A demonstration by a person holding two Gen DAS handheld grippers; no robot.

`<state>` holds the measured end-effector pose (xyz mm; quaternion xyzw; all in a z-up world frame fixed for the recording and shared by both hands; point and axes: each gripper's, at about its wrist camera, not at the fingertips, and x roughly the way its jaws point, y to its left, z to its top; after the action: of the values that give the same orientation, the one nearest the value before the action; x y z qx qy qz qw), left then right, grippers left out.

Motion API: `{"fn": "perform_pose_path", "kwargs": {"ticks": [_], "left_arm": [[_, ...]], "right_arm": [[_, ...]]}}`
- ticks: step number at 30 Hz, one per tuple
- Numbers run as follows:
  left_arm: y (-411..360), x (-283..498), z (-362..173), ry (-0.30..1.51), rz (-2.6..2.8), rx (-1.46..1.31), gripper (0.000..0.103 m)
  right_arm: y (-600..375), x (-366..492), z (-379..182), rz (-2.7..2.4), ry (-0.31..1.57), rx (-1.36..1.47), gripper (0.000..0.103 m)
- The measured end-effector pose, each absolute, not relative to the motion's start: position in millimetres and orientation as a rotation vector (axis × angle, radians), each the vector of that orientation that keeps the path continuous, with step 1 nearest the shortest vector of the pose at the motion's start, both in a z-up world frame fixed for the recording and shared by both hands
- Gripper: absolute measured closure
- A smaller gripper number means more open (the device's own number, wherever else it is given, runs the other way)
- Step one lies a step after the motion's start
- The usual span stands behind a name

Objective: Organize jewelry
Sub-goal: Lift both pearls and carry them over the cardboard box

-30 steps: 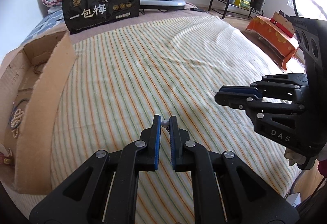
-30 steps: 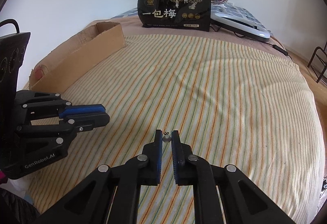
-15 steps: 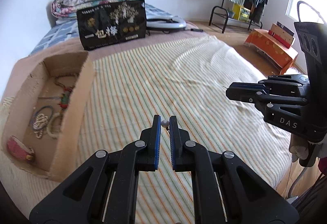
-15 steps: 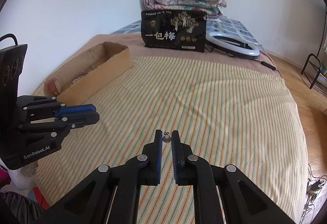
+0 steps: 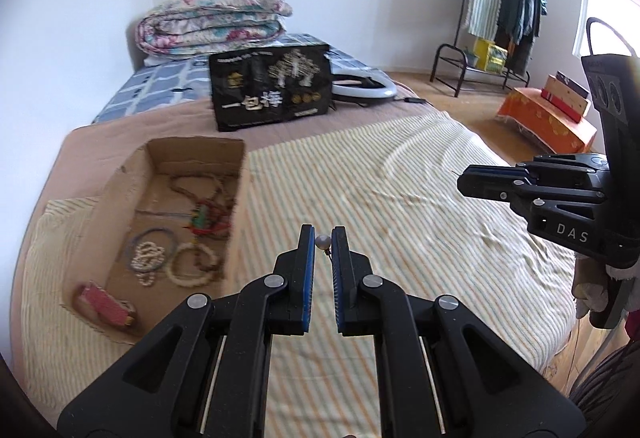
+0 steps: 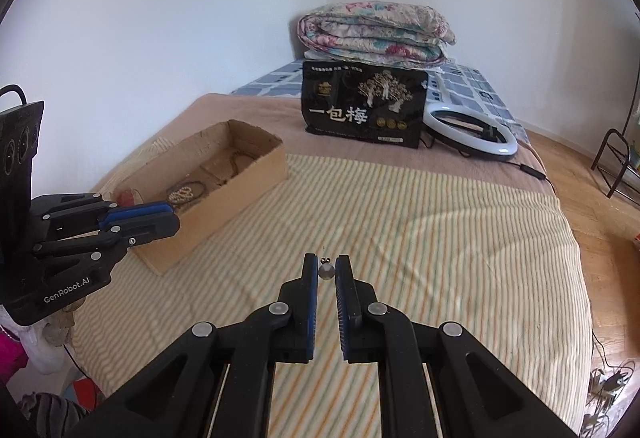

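Note:
My left gripper (image 5: 322, 240) is shut on a small pearl earring (image 5: 323, 241), held at its tips above the striped bedspread. My right gripper (image 6: 327, 271) is shut on a second pearl earring (image 6: 326, 271), its little hook showing above the bead. An open cardboard box (image 5: 236, 174) lies to the left, holding bead necklaces, pearl bracelets (image 5: 149, 256) and a red case (image 5: 106, 310). In the right wrist view the same box (image 6: 248, 182) lies ahead-left, behind the left gripper (image 6: 160, 220). The right gripper (image 5: 472, 180) shows at the right edge of the left wrist view.
A black snack bag (image 5: 272, 88) stands at the far end of the bed beside a white ring light (image 6: 472, 134) with its cable. Folded quilts (image 6: 372, 32) are stacked behind. A clothes rack (image 5: 500, 10) and an orange box (image 5: 548, 118) stand on the wood floor at right.
Both grippers have risen well above the bedspread with their earrings still held. The view has widened, and the inside of the cardboard box now shows in both views.

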<state>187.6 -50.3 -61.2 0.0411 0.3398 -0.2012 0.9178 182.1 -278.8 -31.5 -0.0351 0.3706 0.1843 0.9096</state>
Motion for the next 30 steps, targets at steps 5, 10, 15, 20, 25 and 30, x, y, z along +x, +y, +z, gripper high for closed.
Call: {"fn": "perform_pose_path", "kwargs": {"ticks": [5,10,15,20,25,30], "left_arm": [[-23,194,-56,0.688,-0.369,0.072,0.097],[6,200,-54,0.686,-0.320,0.056,0.097],[30,206,-52,0.682,-0.275,0.046,0.097],[49,211,-55,0.690,-0.235,0.031,0.097],[61,217,-60,0.706,-0.203,0.024,0.097],[70,223,-63,0.720,-0.168,0.013,0.097]], "right_arm": [[-253,192,-21,0.409,0.752,-0.084,0.097],[-220,208,-9,0.451,0.733,-0.101,0.097],[-188,226,-1,0.489,0.719,-0.113,0.097],[-159,247,0,0.530,0.719,-0.107,0.097],[-131,266,-3,0.564,0.724,-0.114,0.097],[-113,286,-11,0.583,0.740,-0.095,0.097]]}}
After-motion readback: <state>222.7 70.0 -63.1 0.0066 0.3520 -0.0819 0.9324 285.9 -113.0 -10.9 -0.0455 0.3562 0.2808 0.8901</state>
